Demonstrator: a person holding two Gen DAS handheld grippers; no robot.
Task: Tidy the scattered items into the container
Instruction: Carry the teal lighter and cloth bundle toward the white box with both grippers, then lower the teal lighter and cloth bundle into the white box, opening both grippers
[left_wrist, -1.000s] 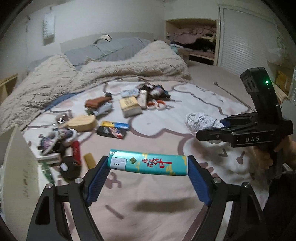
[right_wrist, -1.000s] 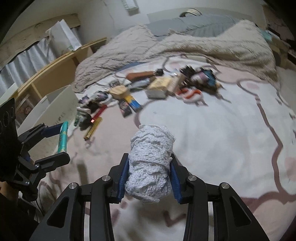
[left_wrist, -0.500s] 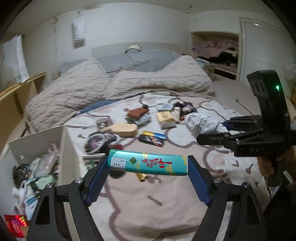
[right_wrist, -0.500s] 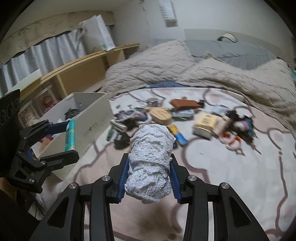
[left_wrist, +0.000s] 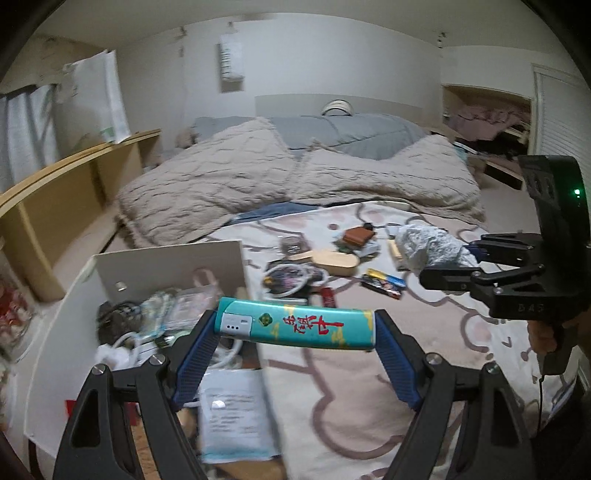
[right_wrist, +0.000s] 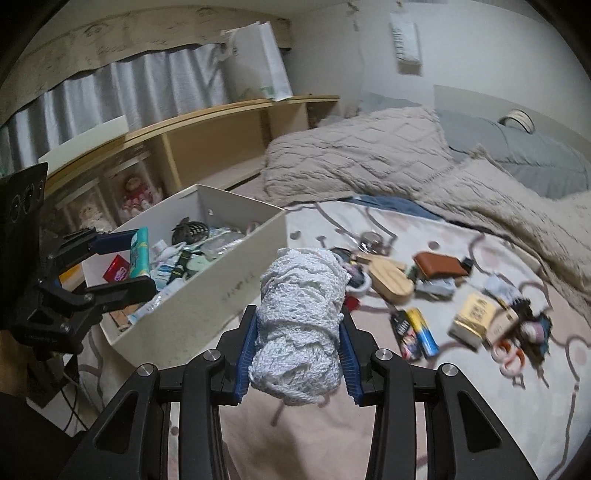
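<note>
My left gripper (left_wrist: 295, 328) is shut on a teal packet (left_wrist: 295, 328) with red lettering, held end to end between its blue pads; in the right wrist view this left gripper (right_wrist: 122, 262) hangs over the white box (right_wrist: 207, 306) that holds several items. My right gripper (right_wrist: 297, 354) is shut on a white knitted cloth roll (right_wrist: 301, 317), above the bedspread just right of the box. In the left wrist view the right gripper (left_wrist: 454, 262) shows at the right with the cloth roll (left_wrist: 428, 247). Scattered items lie on the bed: a wooden case (right_wrist: 389, 280), a brown wallet (right_wrist: 439, 266), a yellow pack (right_wrist: 472, 317).
The box (left_wrist: 166, 262) stands at the bed's left edge beside a low wooden shelf (right_wrist: 207, 136). A crumpled beige blanket (left_wrist: 295, 177) and grey duvet cover the far half of the bed. A person's hand (left_wrist: 543, 336) grips the right tool's handle. Scissors with pink handles (right_wrist: 511, 358) lie at the right.
Both grippers have swung left and risen, carrying the teal packet and the cloth roll from over the bed toward the white box, which has come fully into view. Neither grip has changed.
</note>
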